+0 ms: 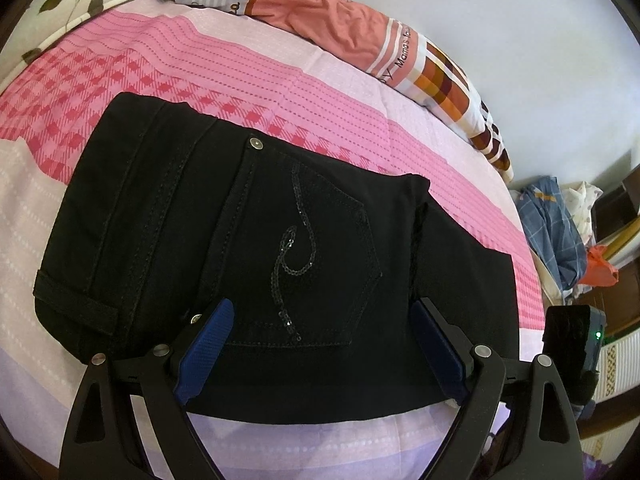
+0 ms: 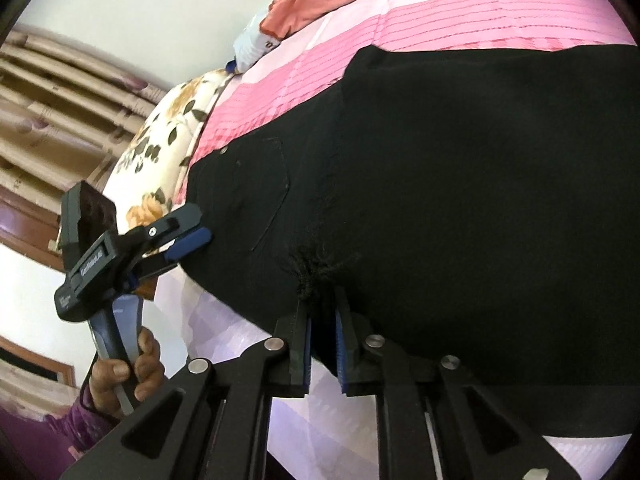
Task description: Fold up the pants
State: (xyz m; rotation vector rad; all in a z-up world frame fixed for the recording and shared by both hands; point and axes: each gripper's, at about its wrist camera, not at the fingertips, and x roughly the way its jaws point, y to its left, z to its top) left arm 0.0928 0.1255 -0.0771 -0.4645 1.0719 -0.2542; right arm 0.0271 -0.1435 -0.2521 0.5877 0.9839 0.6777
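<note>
Right wrist view shows the right tool (image 2: 323, 336) drawn narrow on a bunched edge of the black pants (image 2: 460, 200) near the crotch seam, with cloth between its blue pads. The left tool (image 1: 320, 344) stands wide over the back pocket (image 1: 304, 264), gripping nothing. The pants lie flat on the bed (image 1: 248, 80), toward its near edge, and look already doubled leg on leg.

The pinch seems to take only a small tuck of cloth — a quick lift could let the stiff denim slip out, or raise just the top layer and skew the fold. The wide left tool could also drag the waistband.

Toward the bed's far edge the pink sheet lies bare up to the rolled quilt (image 1: 360, 32) — room to fold that way; the near edge is close
</note>
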